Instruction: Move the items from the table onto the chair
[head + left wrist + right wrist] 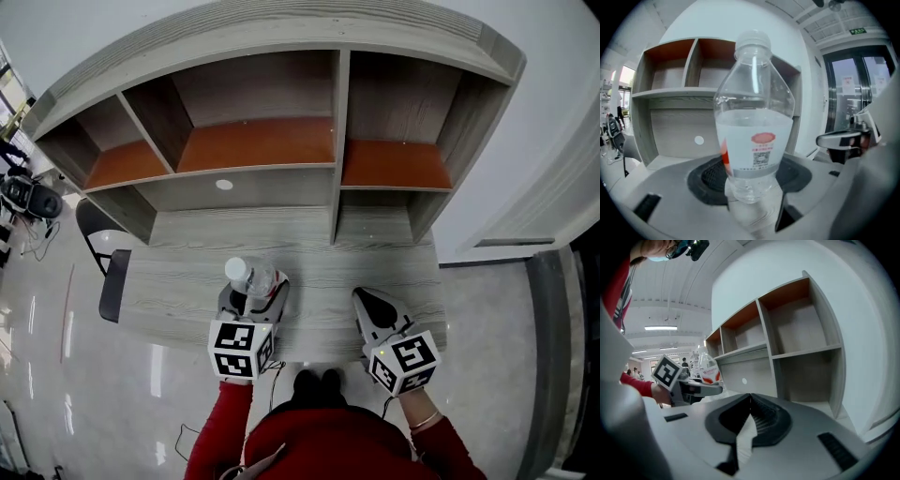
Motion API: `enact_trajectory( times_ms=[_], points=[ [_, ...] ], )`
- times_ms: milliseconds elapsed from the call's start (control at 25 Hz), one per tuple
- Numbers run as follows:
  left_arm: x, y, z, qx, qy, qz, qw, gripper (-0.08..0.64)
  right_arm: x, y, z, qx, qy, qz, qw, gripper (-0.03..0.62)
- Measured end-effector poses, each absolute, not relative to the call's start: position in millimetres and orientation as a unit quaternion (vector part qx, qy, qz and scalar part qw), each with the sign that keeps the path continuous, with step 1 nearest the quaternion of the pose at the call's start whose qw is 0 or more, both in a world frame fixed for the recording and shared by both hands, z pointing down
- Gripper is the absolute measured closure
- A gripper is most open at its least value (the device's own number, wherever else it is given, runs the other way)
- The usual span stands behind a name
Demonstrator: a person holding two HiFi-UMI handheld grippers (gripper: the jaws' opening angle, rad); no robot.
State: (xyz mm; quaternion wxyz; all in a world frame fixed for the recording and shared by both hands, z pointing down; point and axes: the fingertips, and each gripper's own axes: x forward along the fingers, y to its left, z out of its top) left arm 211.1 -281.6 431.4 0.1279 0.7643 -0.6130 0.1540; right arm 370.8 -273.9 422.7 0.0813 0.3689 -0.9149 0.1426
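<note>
A clear plastic water bottle (251,275), partly full, stands on the grey wood-grain table (178,291) at the head view's lower centre-left. The left gripper (253,292) clasps its labelled body. The right gripper (362,298) is clenched and empty. The bottle looks light, thin-walled and slippery, so that mid-body hold seems wise.

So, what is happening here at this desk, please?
A person in red sleeves stands at a grey desk and holds a hand-held gripper in each hand. The left hand-held gripper has its jaws against the sides of a clear water bottle, which is upright and appears to stand on the desk. The right hand-held gripper is shut and empty, low over the desk further right. The bottle has not yet gone to the dark chair at the desk's left end.
</note>
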Motion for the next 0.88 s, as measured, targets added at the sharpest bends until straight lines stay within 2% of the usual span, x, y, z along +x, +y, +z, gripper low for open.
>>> enact_trajectory(
  times_ms=[200,440,880],
  points=[
    [188,-220,407,0.746,-0.638,0.154,0.109,0.262,341,-265,409,0.320,-0.937,0.122,0.072,0.580],
    [151,-155,411,0.689,-0.697,0.152,0.129,0.262,307,-239,409,0.252,-0.956,0.128,0.077,0.580],
    [31,-33,391,0.544,-0.817,0.127,0.142,0.262,171,-163,409,0.066,-0.987,0.109,0.095,0.580]
  ],
)
